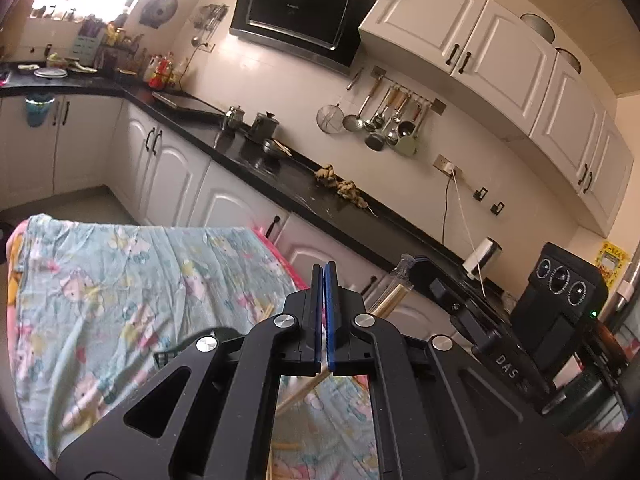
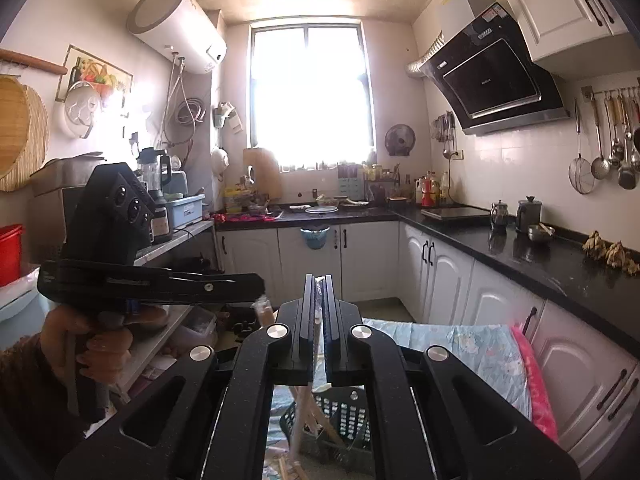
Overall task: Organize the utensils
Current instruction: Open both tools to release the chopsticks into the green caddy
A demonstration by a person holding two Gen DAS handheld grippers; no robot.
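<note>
My left gripper [image 1: 325, 276] is shut; a wooden chopstick [image 1: 304, 391] runs out below its jaws, and whether the pads pinch it is hidden. Its side shows in the right wrist view [image 2: 256, 280], held by a hand. My right gripper [image 2: 320, 280] is shut on a clear plastic sleeve [image 2: 319, 292] that hangs down with wooden chopsticks [image 2: 298, 420] in it. In the left wrist view that sleeve of chopsticks [image 1: 394, 292] sticks up right of my left fingers. A black perforated basket [image 2: 344, 420] with more chopsticks lies below the right gripper.
A table under a light-blue cartoon-print cloth [image 1: 120, 280] lies below both grippers, with loose chopsticks [image 1: 284, 447] on it. A black counter [image 1: 280, 176] over white cabinets runs along the wall. Ladles hang on a wall rail [image 1: 384, 120]. A shelf unit [image 2: 176, 236] stands left.
</note>
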